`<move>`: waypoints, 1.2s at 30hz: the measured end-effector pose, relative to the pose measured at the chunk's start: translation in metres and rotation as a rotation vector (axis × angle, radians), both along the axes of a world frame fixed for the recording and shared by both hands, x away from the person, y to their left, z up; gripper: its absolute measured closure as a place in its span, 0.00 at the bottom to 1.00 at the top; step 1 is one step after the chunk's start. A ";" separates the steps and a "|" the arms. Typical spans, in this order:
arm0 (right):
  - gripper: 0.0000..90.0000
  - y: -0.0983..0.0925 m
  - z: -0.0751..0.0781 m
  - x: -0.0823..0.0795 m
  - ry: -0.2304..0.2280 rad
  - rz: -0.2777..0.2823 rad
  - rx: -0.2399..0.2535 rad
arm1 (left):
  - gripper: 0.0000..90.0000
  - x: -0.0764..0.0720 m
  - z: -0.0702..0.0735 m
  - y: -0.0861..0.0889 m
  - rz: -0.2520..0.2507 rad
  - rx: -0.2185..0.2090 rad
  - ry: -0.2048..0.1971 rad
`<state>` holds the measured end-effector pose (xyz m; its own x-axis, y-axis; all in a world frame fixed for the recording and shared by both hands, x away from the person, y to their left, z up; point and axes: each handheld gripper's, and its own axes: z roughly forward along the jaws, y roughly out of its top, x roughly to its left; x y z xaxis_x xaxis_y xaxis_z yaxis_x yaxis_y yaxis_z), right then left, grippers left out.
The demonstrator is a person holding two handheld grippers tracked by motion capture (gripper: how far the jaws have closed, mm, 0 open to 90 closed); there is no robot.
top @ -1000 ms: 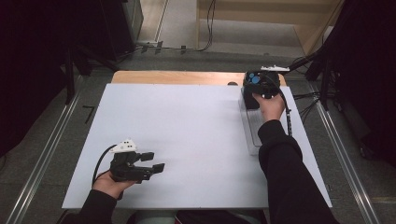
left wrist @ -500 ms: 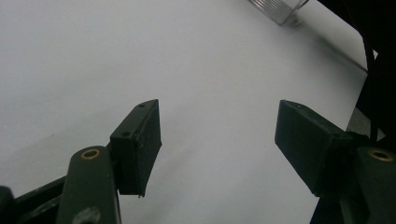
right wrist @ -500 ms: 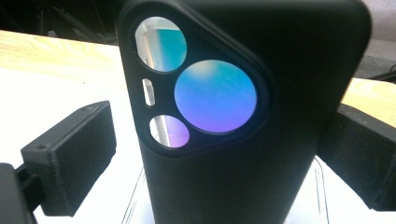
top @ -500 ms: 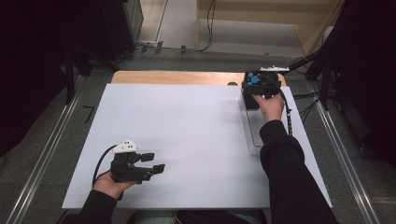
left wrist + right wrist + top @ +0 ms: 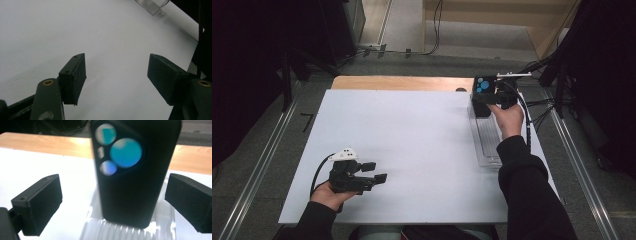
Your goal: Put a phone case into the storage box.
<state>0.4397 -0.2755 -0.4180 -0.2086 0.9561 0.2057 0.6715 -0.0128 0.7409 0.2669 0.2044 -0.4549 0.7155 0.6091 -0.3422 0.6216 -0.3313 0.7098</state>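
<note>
The black phone case (image 5: 136,170) stands upright in the clear ribbed tray (image 5: 484,137) at the counter's (image 5: 412,145) far right; my right gripper's (image 5: 112,202) jaws have just been opening — apart now, flanking it untouched; it looks light, stiff, slick — I'd pinch its long side edges; left gripper (image 5: 374,180) idle, jaws apart, empty.

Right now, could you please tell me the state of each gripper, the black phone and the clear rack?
Left gripper: open, nothing between its jaws, over the white table.
Right gripper: open, jaws just widened, pads clear of the phone.
Black phone: upright, lenses facing the gripper, standing in the rack.
Clear ribbed rack: flat on the table.
</note>
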 end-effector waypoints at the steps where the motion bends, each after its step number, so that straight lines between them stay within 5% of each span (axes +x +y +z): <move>1: 0.00 0.001 0.001 -0.003 -0.003 0.012 0.006 | 0.35 0.001 0.000 0.000 0.000 -0.001 0.000; 14: 0.00 0.025 0.004 -0.045 0.012 0.215 0.046 | 0.35 0.010 0.001 0.002 -0.009 0.006 0.009; 16: 0.08 0.030 0.002 -0.051 0.013 0.235 0.047 | 0.35 0.012 0.001 0.002 -0.012 0.004 0.016; 21: 0.11 0.042 -0.001 -0.062 0.034 0.284 0.034 | 0.35 0.014 0.001 0.002 -0.024 0.008 0.018; 36: 0.24 0.064 0.005 -0.101 -0.012 0.472 0.061 | 0.35 0.015 0.001 -0.002 -0.061 0.005 0.024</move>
